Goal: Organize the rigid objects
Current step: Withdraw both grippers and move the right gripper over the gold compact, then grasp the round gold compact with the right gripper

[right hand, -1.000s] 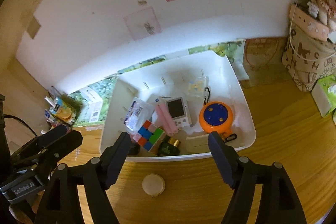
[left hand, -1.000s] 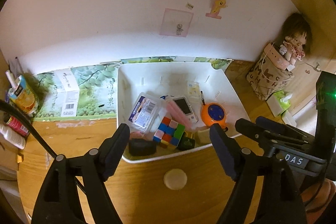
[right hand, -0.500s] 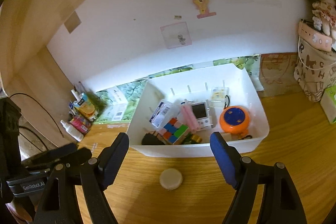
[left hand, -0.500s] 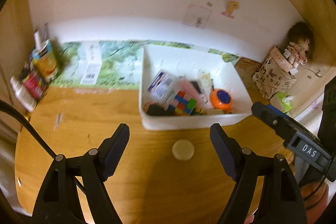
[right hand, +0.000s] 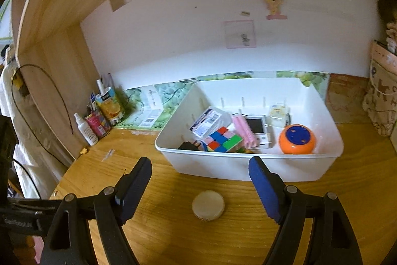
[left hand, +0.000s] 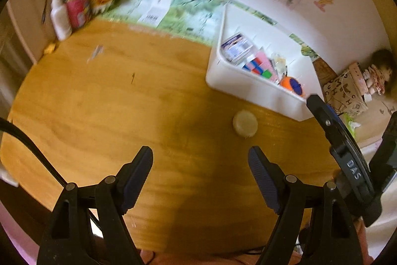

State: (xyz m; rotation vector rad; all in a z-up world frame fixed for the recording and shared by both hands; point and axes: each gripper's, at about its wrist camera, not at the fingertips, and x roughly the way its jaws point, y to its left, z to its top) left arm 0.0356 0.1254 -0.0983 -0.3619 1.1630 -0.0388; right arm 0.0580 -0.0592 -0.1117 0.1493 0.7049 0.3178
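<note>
A white bin (right hand: 248, 168) stands on the wooden desk (right hand: 161, 235) and holds a colour cube (right hand: 222, 139), a clear plastic box (right hand: 208, 121), a pink item (right hand: 242, 128), a small white device (right hand: 258, 129) and an orange round toy (right hand: 296, 139). The bin also shows in the left wrist view (left hand: 255, 88). A pale round disc (right hand: 208, 205) lies on the desk in front of the bin; it also shows in the left wrist view (left hand: 245, 123). My right gripper (right hand: 199, 180) is open and empty just above the disc. My left gripper (left hand: 199, 170) is open and empty over bare desk, left of the disc.
Bottles and a juice carton (right hand: 99, 116) stand at the back left by the wooden side wall. A green printed flat box (right hand: 153, 106) lies behind the bin. A patterned bag (left hand: 347, 91) and a doll (left hand: 379, 73) sit to the right.
Both grippers have pulled back and away from the bin. The left view has swung left and tilted. The disc and the bin's contents have not moved.
</note>
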